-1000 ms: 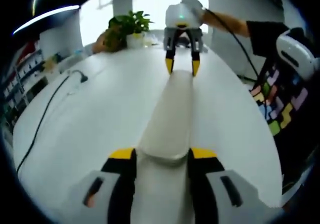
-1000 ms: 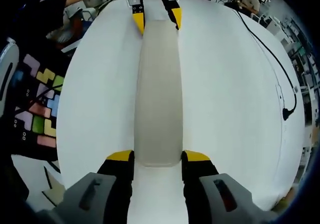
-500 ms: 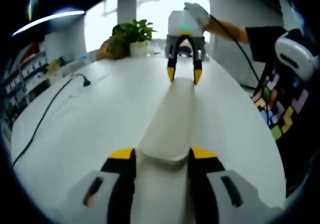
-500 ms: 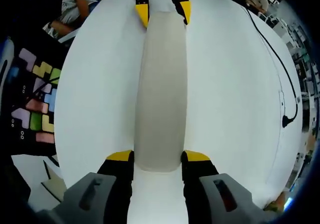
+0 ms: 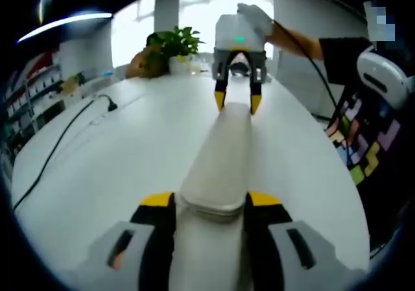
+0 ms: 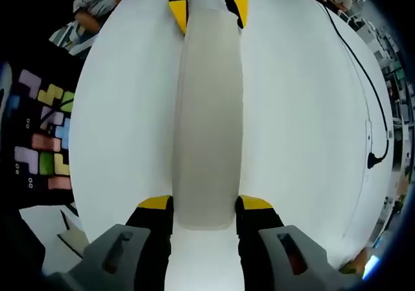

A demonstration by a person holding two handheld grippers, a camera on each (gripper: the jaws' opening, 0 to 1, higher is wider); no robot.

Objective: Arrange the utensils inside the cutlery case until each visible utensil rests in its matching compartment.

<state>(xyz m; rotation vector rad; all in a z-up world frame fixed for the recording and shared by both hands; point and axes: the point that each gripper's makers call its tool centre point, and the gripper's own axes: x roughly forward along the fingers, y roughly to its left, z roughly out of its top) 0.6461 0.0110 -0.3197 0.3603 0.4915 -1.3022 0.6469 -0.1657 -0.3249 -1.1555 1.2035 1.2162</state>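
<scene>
Case (image 5: 224,155), long & pale, closed, is held at both ends over the white table (image 5: 117,168). Near end is clamped between the left tool (image 5: 211,200) jaws, far end pinched by the right tool (image 5: 237,100). Same seen from the right tool view: case (image 6: 207,109) gripped by right tool (image 6: 204,203), left tool (image 6: 207,9) closed on the other end. Black cable (image 5: 61,145) lies on table w/ a plant (image 5: 172,41) at the far edge.
</scene>
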